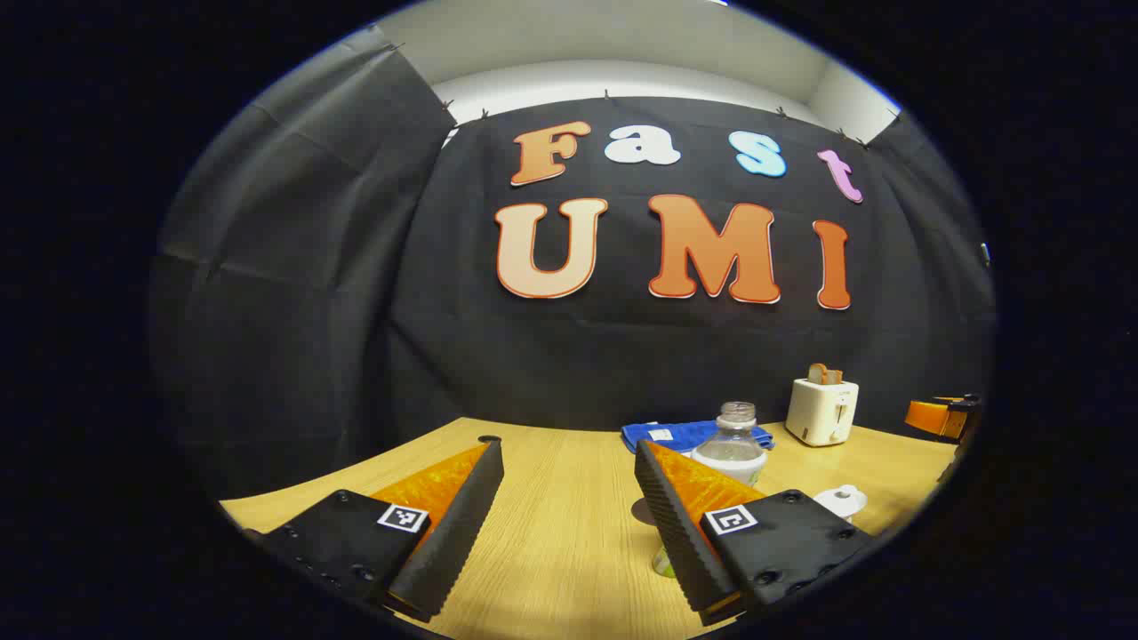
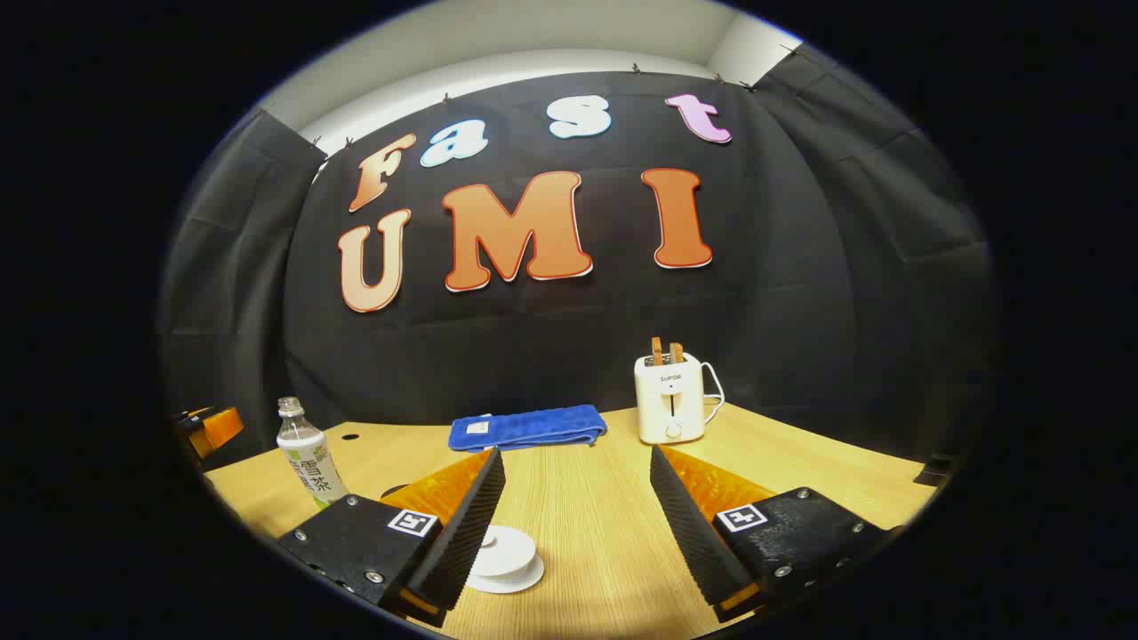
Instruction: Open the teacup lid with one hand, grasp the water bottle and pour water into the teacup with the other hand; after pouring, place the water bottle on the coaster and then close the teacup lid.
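Note:
A clear water bottle with a bare neck stands on the wooden table, partly behind the right finger of my left gripper, which is open and holds nothing. Right of it shows the white teacup lid with its knob. In the right gripper view the white teacup sits low with its lid on, just beside the left finger of my open right gripper. The bottle stands farther off at the left. A dark round patch, perhaps the coaster, lies between them.
A folded blue cloth lies at the back of the table, near the black wall. A white toaster with two slices in it stands to its right. The left gripper shows at the far left edge.

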The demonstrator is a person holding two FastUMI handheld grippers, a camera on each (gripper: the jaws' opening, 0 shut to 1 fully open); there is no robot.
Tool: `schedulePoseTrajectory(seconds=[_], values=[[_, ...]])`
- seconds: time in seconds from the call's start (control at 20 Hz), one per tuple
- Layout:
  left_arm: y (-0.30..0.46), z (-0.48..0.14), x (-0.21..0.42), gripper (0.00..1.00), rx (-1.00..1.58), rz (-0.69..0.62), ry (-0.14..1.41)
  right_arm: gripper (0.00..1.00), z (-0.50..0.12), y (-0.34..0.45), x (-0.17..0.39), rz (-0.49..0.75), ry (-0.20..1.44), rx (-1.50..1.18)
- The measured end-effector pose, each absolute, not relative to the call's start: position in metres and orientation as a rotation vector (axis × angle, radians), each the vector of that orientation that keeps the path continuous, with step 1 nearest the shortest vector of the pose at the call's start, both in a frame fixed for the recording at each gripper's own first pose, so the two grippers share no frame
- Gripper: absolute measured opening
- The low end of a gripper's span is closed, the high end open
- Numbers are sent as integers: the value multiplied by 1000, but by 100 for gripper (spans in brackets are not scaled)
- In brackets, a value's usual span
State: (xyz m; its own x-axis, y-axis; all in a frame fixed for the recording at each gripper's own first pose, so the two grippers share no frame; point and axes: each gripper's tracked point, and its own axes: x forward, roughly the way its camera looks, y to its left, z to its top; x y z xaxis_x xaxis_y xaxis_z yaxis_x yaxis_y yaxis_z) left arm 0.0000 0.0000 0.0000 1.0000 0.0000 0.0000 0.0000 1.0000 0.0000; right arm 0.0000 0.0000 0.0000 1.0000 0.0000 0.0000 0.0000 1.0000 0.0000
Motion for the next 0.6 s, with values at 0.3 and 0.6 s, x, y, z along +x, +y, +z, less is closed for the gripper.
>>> schedulePoseTrajectory(seconds=[0.3, 0.6], values=[[1, -17, 10, 99, -28, -23, 62, 98, -9, -1, 0, -13, 23, -45], [-3, -4, 6, 99, -1, -51, 26, 98, -3, 10, -3, 19, 17, -43]])
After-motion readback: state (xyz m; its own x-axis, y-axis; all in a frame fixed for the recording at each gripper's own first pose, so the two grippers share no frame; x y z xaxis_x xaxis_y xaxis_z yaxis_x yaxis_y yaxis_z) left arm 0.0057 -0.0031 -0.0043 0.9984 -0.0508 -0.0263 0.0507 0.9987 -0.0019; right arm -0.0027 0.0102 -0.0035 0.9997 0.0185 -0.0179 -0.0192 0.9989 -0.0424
